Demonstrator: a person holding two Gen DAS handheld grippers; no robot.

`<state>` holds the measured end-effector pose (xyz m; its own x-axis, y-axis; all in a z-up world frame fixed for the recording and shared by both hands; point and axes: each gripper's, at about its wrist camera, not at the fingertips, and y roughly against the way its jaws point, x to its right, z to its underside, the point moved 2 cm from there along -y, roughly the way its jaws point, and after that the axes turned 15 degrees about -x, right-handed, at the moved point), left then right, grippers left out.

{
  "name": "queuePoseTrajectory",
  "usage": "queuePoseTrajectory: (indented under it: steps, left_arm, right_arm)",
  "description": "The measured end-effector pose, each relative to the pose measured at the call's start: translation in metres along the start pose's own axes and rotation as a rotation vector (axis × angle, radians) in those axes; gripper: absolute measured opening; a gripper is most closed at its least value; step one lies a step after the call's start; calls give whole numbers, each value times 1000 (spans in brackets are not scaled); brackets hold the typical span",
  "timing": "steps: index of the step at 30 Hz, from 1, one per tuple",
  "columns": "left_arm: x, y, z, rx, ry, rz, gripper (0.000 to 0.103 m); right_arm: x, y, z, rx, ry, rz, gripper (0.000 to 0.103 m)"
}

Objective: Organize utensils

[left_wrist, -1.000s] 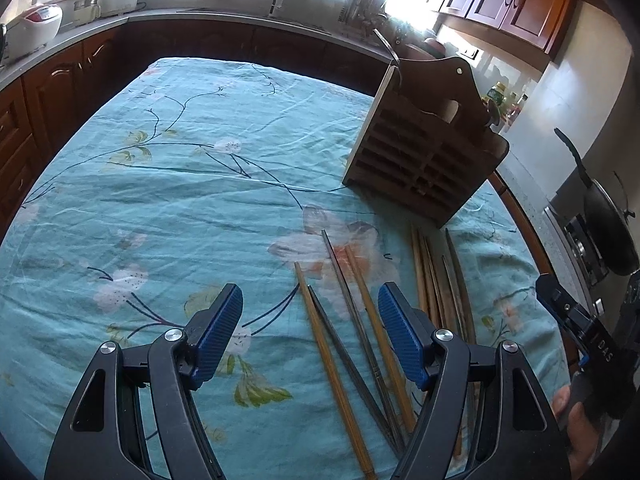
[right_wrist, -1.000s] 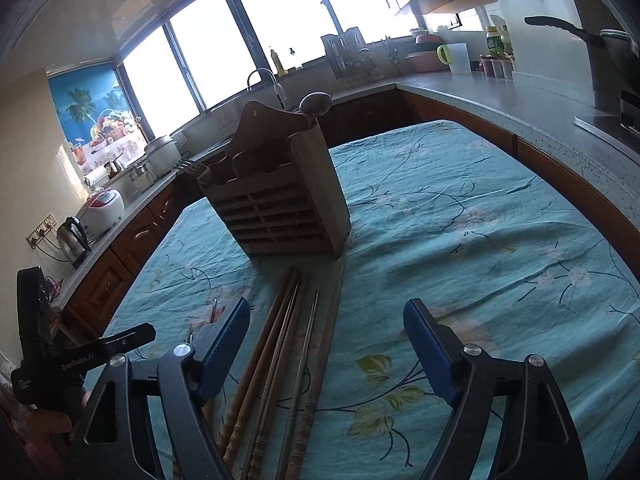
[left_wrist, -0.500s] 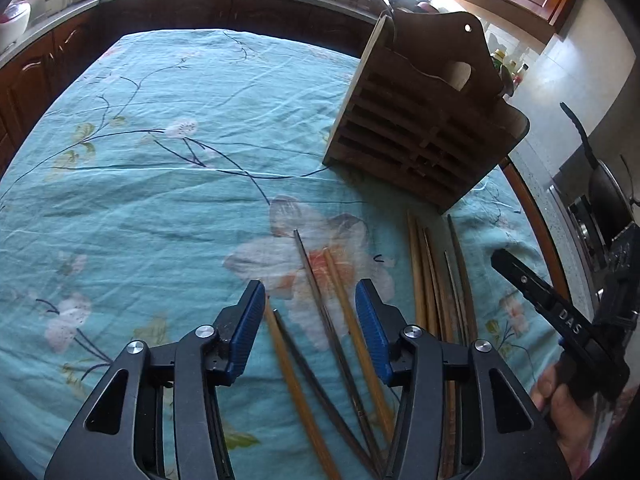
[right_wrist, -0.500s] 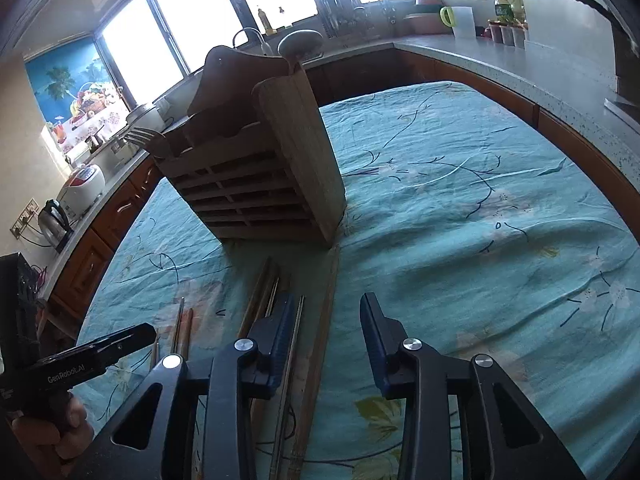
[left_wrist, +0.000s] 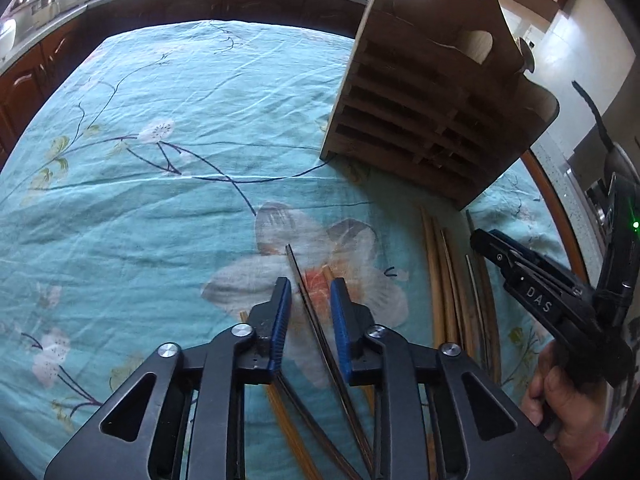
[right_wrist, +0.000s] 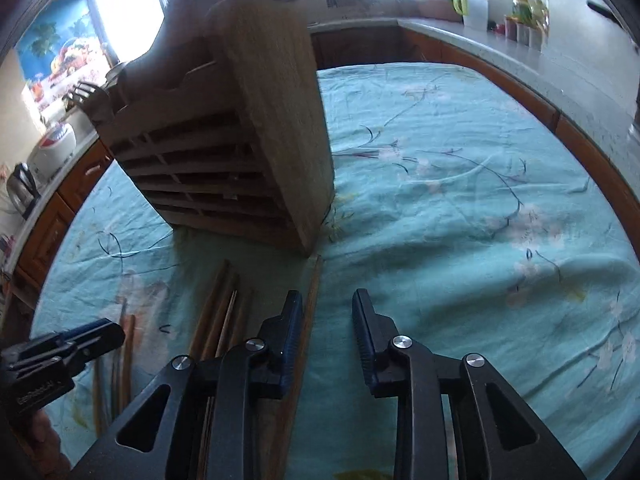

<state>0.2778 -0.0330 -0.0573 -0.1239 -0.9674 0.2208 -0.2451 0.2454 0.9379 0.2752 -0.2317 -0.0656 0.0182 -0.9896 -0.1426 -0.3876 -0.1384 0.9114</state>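
Note:
A slatted wooden utensil holder (left_wrist: 436,120) stands on the teal flowered cloth; it also shows in the right wrist view (right_wrist: 236,148). Several chopsticks lie in front of it. My left gripper (left_wrist: 307,308) is low over the left group, jaws narrowed and still apart around a dark chopstick (left_wrist: 298,276); a light wooden chopstick (left_wrist: 329,274) lies beside it. My right gripper (right_wrist: 326,320) is partly open over the right bundle (right_wrist: 224,312), with one brown chopstick (right_wrist: 314,284) just inside its left finger. The right gripper also shows in the left wrist view (left_wrist: 532,280).
The cloth-covered table (left_wrist: 160,200) is ringed by dark wooden cabinets and a grey counter (right_wrist: 500,48) with jars, a rice cooker (right_wrist: 52,148) and a kettle (right_wrist: 20,184). A pan handle (left_wrist: 592,112) sticks out at the right.
Both grippers have moved forward and down toward the chopsticks and the holder. Both pairs of jaws have narrowed from wide open, the left around the dark chopstick.

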Motion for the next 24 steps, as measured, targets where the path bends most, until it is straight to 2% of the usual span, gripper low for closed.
queuePoseTrajectory:
  steps: [1,4,7,14,24]
  left_arm:
    - [0,-1,-1,0,-1,-7,8]
    - [2,-2,-2,8,-5,-9,6]
    - [1,-3,-3,8,0,2,5]
    - [-6,9,5,10,23,108,4]
    - [5,65,23,98,-13,175,3]
  right_arm:
    - [-5,-1,0,1,24,31,27]
    - [-17,-4,1,6,75,90,24]
    - [-19,-3,2,8,87,77,8]
    - [-2,16,10,14,-15,-97,5]
    - [13,76,30,119,-51,-198,5]
